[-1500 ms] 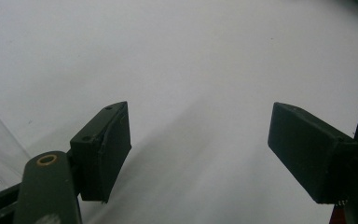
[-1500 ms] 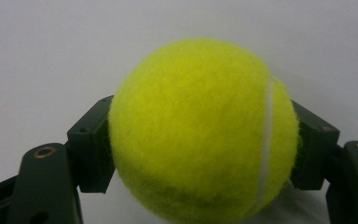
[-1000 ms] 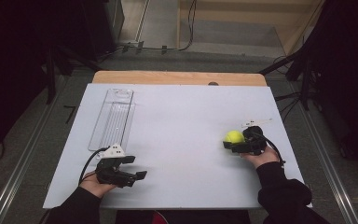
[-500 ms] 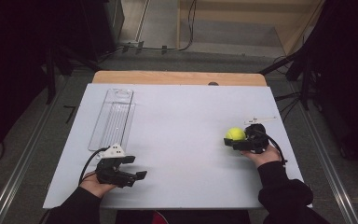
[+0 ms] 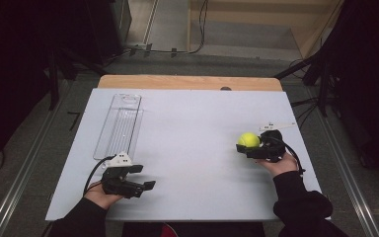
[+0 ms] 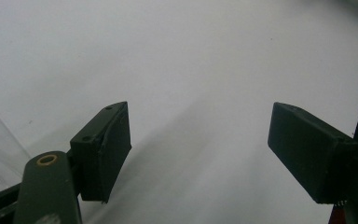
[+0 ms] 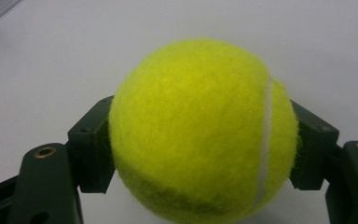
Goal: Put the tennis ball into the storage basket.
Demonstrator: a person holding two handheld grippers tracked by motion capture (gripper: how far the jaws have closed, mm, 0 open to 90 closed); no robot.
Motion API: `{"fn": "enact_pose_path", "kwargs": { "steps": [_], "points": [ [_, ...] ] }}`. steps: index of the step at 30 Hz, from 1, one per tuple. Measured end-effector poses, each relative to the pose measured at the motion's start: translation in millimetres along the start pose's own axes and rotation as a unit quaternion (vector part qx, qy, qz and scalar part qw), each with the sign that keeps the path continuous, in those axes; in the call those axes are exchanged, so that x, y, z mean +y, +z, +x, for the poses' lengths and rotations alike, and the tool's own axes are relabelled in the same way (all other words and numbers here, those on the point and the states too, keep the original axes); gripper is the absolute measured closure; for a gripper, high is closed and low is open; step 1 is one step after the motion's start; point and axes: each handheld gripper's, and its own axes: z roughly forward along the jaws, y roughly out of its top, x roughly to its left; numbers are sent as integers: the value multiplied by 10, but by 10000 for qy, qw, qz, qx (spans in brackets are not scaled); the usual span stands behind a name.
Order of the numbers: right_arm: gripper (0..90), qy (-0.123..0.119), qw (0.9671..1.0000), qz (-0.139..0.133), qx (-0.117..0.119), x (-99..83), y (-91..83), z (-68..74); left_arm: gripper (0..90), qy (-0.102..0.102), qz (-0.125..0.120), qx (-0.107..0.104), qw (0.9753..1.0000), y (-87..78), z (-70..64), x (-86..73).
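Left hand [image 5: 98, 193] holds left gripper [image 5: 145, 177] low over the near left tabletop [image 5: 192, 133], jaws pointing right and spread wide with nothing between them. Right hand [image 5: 279, 165] holds right gripper [image 5: 243, 146] at the right side, jaws pointing left, clamped on both sides of a ball [image 5: 249, 139]. Both forearms in dark sleeves come in from the bottom edge. Cables trail from each gripper.

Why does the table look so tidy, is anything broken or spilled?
Nothing stands out. The tennis ball sits whole between the right tool's jaws, the clear tray lies flat and straight on the white table, and the left tool rests open with nothing in it. No spills or damage show.
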Motion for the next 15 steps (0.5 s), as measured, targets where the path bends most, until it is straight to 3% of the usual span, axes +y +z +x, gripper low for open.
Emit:
{"fn": "enact_pose_path", "kwargs": {
  "steps": [15],
  "points": [
    [231,-66,9997,114,190,-3,58,79,220,-1,-5,8,10000,-1,-1,0]
  ]
}}
